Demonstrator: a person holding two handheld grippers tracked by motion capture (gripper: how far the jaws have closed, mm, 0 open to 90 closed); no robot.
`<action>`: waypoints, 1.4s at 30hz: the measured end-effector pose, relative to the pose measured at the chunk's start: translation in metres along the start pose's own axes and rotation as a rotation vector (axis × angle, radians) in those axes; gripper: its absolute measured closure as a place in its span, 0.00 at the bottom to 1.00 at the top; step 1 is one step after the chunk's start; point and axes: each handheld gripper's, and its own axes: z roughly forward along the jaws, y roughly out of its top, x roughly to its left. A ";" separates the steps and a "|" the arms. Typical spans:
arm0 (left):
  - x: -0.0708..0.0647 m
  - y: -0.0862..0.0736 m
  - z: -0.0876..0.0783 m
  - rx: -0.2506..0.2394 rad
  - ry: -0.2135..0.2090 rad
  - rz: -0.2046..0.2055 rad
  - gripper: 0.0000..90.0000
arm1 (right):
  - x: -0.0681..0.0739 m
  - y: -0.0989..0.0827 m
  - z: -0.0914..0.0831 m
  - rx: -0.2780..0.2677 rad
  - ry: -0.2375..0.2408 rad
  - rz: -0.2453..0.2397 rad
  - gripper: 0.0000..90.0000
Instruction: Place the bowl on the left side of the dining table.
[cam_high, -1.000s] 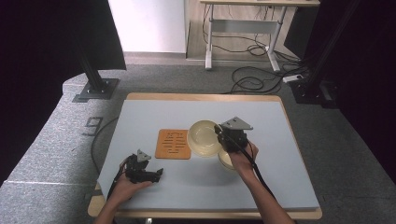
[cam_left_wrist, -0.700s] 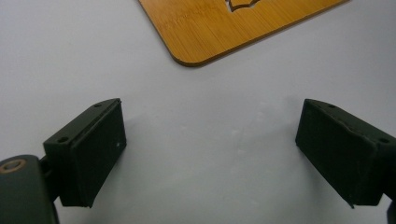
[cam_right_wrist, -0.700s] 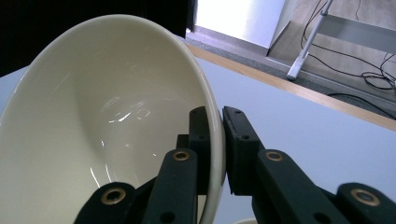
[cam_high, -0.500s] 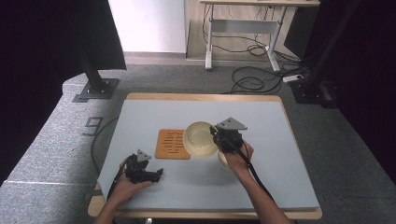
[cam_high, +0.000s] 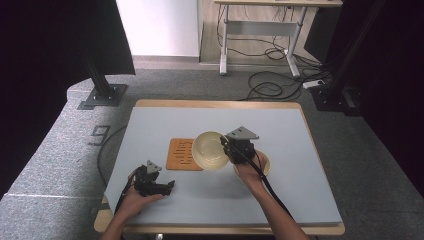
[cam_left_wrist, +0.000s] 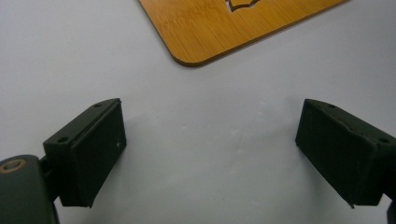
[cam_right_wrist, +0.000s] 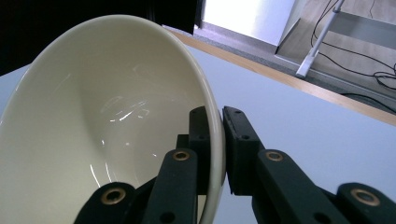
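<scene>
Bowl (cam_right_wrist: 107, 126) rim pinched between right gripper (cam_right_wrist: 219, 140) jaws, glazed, slippery, breakable; left gripper (cam_left_wrist: 210, 154) jaws spread, empty over tabletop (cam_left_wrist: 210, 107).

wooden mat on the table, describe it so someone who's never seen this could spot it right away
On the pale blue table, look just left of centre, between the two hands. A flat orange-brown wooden mat with rounded corners and cut-out slots lies there, its right edge hidden by the cream bowl held in the right tongs. It is the one flat, wood-coloured thing; its neighbours are round, cream bowls.
</scene>
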 end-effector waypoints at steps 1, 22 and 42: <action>0.000 0.000 0.000 0.000 0.000 0.000 0.09 | 0.000 0.000 0.001 0.001 0.002 0.002 0.92; 0.000 0.000 0.000 -0.003 0.000 -0.003 0.09 | 0.009 -0.001 0.013 0.017 0.016 -0.007 0.92; 0.000 0.000 0.000 -0.003 0.001 -0.002 0.10 | 0.020 -0.001 0.030 0.038 0.041 -0.007 0.92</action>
